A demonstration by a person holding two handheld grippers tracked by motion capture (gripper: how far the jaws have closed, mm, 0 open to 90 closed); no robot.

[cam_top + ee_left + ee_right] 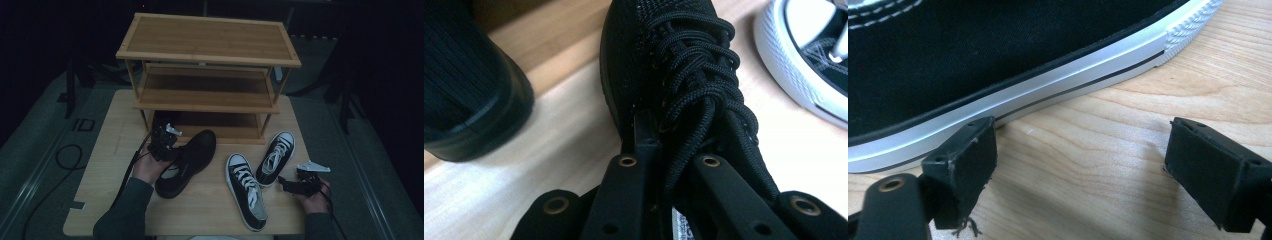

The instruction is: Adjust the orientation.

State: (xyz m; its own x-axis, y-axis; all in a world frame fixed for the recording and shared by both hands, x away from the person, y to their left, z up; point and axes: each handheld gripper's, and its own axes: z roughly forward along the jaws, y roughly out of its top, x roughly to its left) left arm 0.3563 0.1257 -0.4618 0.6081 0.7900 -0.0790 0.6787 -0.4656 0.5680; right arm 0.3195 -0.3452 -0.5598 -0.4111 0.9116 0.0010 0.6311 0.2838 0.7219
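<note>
And the black lace-up shoe [187,162] is firmly in the grip. It sits on the pale wooden table [107,200] just left of the middle, toe pointing toward one o'clock at the foot of the bamboo rack [207,37], heel back toward seven o'clock. The left gripper [167,150] has come in at the shoe's collar from nine o'clock, and the left gripper view shows its jaws drawn narrow, pinched on the shoe's upper edge right where the black laces [696,75] bunch up. The person's left hand [147,169] wraps the gripper body, cable trailing off toward eight o'clock.

At ten o'clock in that same view, there's a second dark shoe's [469,95] rounded end, close beside the held one but not touching it, at the rack's lowest level.

Moving outward, two black-and-white canvas sneakers lie to the right. The nearer sneaker [246,192] lies at four o'clock from the held shoe, toe toward the table's near edge. The farther sneaker [276,157] sits at three o'clock, toe up toward the rack, the two close together.

Out at the table's right side, the right gripper [284,184] rests low in the right hand [315,197], jaws spread wide with nothing between them. The right gripper view shows bare wood in the gap and a sneaker's white rubber sole running across from eight to two o'clock, just beyond the left-hand jaw.
</note>
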